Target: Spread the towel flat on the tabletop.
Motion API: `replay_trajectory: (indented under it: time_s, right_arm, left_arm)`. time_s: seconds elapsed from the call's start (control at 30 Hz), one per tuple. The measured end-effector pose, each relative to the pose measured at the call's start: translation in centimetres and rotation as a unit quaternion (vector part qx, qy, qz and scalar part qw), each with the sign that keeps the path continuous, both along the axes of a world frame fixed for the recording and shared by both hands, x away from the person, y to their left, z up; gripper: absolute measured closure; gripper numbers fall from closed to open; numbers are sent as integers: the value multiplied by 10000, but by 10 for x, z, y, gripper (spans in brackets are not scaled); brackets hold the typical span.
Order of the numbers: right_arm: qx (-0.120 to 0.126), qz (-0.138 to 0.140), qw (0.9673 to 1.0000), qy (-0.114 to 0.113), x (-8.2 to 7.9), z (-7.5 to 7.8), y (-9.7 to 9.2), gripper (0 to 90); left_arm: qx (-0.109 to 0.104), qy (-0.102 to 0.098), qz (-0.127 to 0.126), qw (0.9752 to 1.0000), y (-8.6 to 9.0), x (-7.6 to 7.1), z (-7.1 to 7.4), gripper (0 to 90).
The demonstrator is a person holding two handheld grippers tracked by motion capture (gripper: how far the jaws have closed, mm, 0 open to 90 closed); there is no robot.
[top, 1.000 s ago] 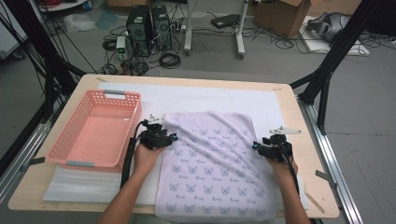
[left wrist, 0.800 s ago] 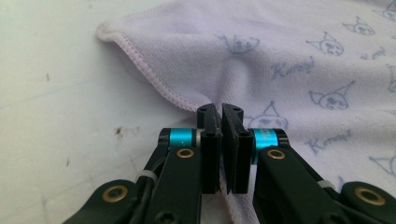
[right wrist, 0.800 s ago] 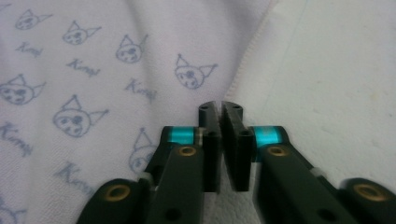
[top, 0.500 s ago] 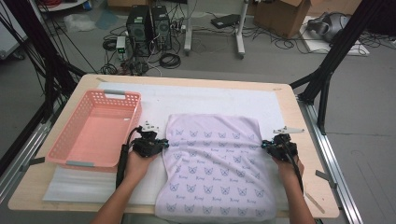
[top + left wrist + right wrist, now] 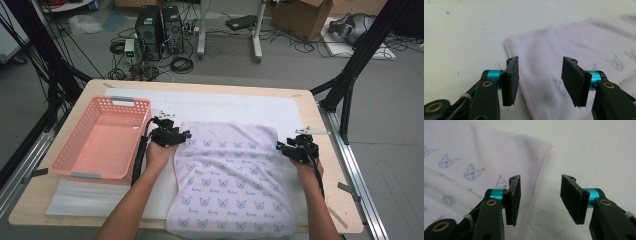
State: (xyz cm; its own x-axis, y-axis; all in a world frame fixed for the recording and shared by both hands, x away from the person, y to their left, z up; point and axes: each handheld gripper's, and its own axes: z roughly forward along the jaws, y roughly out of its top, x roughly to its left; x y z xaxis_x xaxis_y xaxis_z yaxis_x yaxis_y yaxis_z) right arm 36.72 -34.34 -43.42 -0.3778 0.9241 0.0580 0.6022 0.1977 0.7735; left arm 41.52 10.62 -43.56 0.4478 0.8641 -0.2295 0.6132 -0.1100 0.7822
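From above, the towel (image 5: 232, 182) lies flat on the table (image 5: 320, 115), right of the basket (image 5: 100, 140). The left gripper (image 5: 186, 135) is at its far left corner, the right gripper (image 5: 278, 147) at its right edge. In the left gripper view, the jaws have just opened over the towel's (image 5: 574, 42) edge, gripping nothing. In the right gripper view, the jaws have likewise just opened, empty, astride the towel's (image 5: 474, 152) hem.

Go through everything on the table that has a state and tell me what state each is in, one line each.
Towel: folded over, lying flat, its near end over the table edge.
Pink basket: upright, empty.
Left gripper: jaws open, just opened, over the towel's corner, gripping nothing.
Right gripper: jaws open, just opened, over the towel's edge, gripping nothing.
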Motion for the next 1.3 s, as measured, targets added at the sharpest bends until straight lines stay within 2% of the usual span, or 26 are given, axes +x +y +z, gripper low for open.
replay_trajectory:
  time_s: [0.07, 0.1, 0.13, 0.2, 0.27, 0.33, 0.37, 0.4, 0.43, 0.47, 0.5, 0.53, 0.63, 0.67, 0.73, 0.83, 0.93, 1.0, 1.07, 1.13, 1.2, 1.27, 1.3]
  right_arm:
    - [15, -2, 10000, 75, 6, -1, 0, 480]
    - [-8, 22, 10000, 72, 9, -1, 0, 479]
    - [-10, 29, 10000, 67, 11, 0, 0, 479]
    - [-30, 68, 9999, 91, 15, 0, 2, 477]
    - [-41, 113, 9999, 68, 19, 1, 3, 478]
    - [15, 133, 9999, 50, 21, -1, 4, 492]
    - [11, 132, 9999, 76, 22, -2, 5, 487]
    - [-11, 137, 9999, 102, 23, -3, 5, 487]
    - [-11, 131, 9998, 130, 23, -4, 5, 486]
    - [-13, 106, 9999, 134, 24, -5, 5, 486]
    - [-19, 120, 9998, 128, 24, -5, 4, 487]
    - [-6, 103, 9999, 116, 25, -5, 4, 492]
    - [82, 40, 9999, 96, 27, -6, 1, 494]
    - [142, 12, 9998, 102, 28, -6, 1, 495]
    - [210, -47, 9997, 60, 30, -5, -1, 496]
    - [300, -117, 9995, 45, 37, -4, 0, 498]
    - [347, -92, 9993, 51, 46, -5, 6, 504]
    - [386, -42, 9992, 55, 51, -6, 13, 509]
    - [340, 40, 9993, 132, 57, -8, 20, 509]
    - [327, 100, 9993, 132, 64, -9, 27, 523]
    - [327, 104, 9993, 133, 70, -11, 32, 538]
    - [71, 102, 9997, 213, 75, -15, 38, 613]
    - [-39, 66, 9999, 112, 75, -15, 40, 715]
  left_arm:
    - [-6, -49, 36, 10000, 1, 7, -3, 504]
    - [94, 8, 43, 9999, 1, 10, -4, 505]
    - [175, -18, 51, 9998, 1, 12, -5, 504]
    - [217, -38, 64, 9997, 2, 16, -8, 504]
    - [294, 27, -30, 9996, 0, 22, -12, 488]
    - [409, -36, -128, 9991, -6, 25, -12, 475]
    - [359, -101, -179, 9991, -9, 25, -13, 482]
    - [444, -135, -207, 9987, -12, 25, -14, 508]
    - [715, -270, -197, 9969, -16, 24, -15, 534]
    - [873, -352, -208, 9953, -17, 23, -14, 615]
    - [683, -286, -215, 9970, -15, 24, -14, 730]
    - [710, -260, -17, 9971, -13, 25, -13, 830]
    - [605, -238, 512, 9966, -1, 29, -12, 845]
    - [525, -230, 580, 9967, 3, 30, -12, 845]
    - [434, -176, 547, 9974, 7, 32, -14, 845]
    - [437, -173, 434, 9980, 6, 31, -15, 822]
    - [244, -98, 395, 9989, 6, 31, -16, 676]
    - [328, -153, 331, 9988, 3, 30, -16, 609]
    - [428, -180, 319, 9984, 0, 30, -16, 588]
    - [494, -189, 341, 9980, 0, 29, -15, 595]
    - [726, -277, 366, 9963, -1, 28, -15, 690]
    - [656, -231, 316, 9971, -1, 28, -15, 837]
    - [700, -271, 305, 9967, -1, 28, -15, 843]
